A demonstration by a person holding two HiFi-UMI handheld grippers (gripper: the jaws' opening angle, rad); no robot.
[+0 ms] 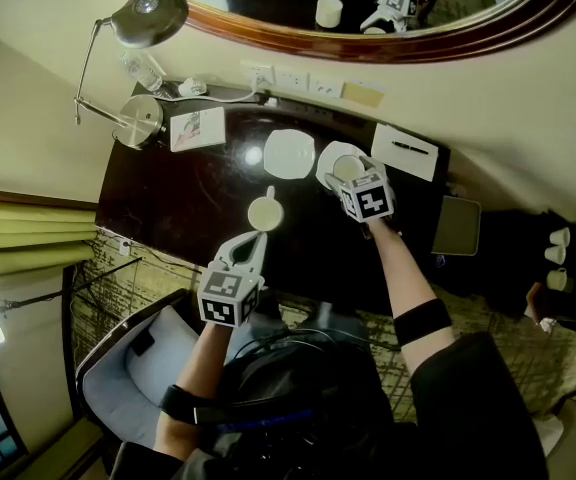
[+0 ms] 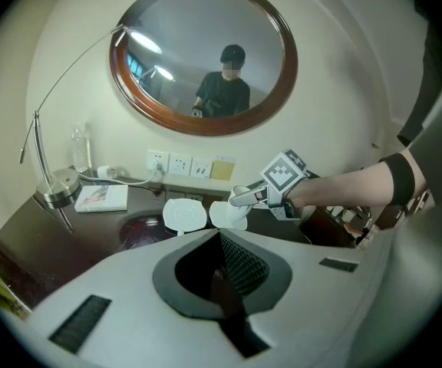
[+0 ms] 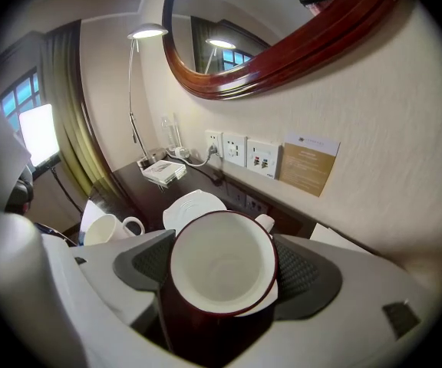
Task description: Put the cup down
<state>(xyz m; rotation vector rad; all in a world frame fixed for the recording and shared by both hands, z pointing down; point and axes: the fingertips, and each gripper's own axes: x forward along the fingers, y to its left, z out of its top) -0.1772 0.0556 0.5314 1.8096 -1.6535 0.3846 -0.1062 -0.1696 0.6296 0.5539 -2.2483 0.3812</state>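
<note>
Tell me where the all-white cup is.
In the head view, the all-white cup stands near the middle of the desk, beyond the left gripper and nearer the person than the empty saucer.

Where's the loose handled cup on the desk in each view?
Head view: handled cup mid-desk, just ahead of the left gripper.
Left gripper view: not in it.
Right gripper view: the cup lower left, left of the jaws.
Shared landmark: the empty saucer, in all three.
</note>
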